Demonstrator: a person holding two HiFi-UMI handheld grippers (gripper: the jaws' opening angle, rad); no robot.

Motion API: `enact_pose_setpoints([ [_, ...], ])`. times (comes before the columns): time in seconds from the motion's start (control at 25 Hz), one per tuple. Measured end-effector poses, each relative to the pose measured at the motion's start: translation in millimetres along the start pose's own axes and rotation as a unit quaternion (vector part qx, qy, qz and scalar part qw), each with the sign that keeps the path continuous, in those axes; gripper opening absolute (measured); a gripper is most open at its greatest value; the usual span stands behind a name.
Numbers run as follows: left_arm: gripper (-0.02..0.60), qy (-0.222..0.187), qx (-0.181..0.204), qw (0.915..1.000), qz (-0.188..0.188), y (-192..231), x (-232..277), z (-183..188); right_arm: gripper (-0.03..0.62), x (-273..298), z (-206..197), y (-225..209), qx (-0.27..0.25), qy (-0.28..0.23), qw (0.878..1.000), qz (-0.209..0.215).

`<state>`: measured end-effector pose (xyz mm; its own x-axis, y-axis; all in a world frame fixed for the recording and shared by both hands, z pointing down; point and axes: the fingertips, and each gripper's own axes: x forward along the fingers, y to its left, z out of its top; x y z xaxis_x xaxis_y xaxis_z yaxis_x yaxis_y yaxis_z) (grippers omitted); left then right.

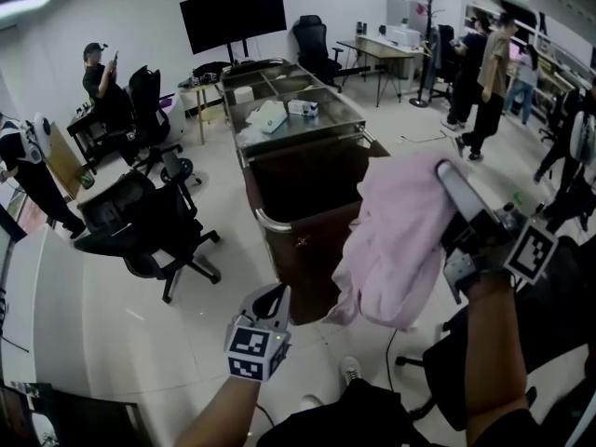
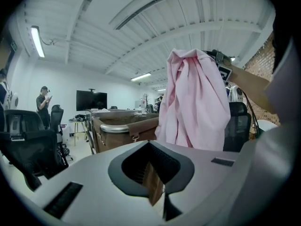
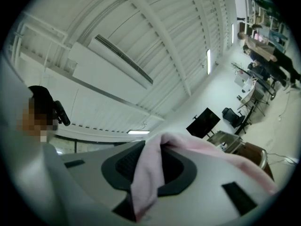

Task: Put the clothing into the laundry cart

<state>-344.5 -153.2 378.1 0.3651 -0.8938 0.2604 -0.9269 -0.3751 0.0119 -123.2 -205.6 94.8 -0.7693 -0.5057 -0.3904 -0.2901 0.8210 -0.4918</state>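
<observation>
- Garment (image 1: 396, 240): plain pale pink.
- Cart (image 1: 298, 259): dark brown sides, silver rim.
- Left gripper (image 1: 270, 298): grey shell, black recess round the jaws, a brownish pad inside; its cube (image 1: 253, 347) is white with black square markers.
- Right gripper (image 1: 449, 177): grey shell too; its cube (image 1: 531, 251) has the same black-on-white pattern.
- Chairs (image 1: 149, 226): black.
- Screen (image 1: 233, 15): black.
- Floor (image 1: 112, 315): glossy white.
- Ceiling (image 2: 141, 22): white.
- Brick wall (image 2: 262, 67): reddish brown.
</observation>
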Motion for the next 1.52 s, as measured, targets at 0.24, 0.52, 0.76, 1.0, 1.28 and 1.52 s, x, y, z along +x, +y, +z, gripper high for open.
enact_pose_setpoints([
  [0.24, -0.002, -0.003, -0.003, 0.9989, 0.047, 29, 12, 14, 0.078, 67, 27, -27, -0.008, 0.028, 0.999, 0.026],
  [0.52, -0.002, -0.004, -0.008, 0.9957, 0.092, 49, 33, 27, 0.078, 140, 28, -84, 0.003, 0.051, 0.998, 0.036],
  [0.76, -0.002, -0.009, -0.009, 0.992, 0.126, 66, 52, 44, 0.078, 195, 8, -139, 0.012, 0.082, 0.996, 0.033],
  [1.0, -0.002, 0.001, -0.019, 0.9877, 0.155, 80, 64, 45, 0.081, 225, -28, -198, 0.044, 0.12, 0.992, 0.003],
  [1.28, -0.002, 0.018, -0.035, 0.9838, 0.175, 85, 78, 38, 0.104, 246, -76, -253, 0.059, 0.175, 0.983, -0.023],
  [1.52, -0.002, 0.019, -0.034, 0.9821, 0.184, 86, 85, 33, 0.31, 239, -138, -281, 0.051, 0.293, 0.954, -0.036],
])
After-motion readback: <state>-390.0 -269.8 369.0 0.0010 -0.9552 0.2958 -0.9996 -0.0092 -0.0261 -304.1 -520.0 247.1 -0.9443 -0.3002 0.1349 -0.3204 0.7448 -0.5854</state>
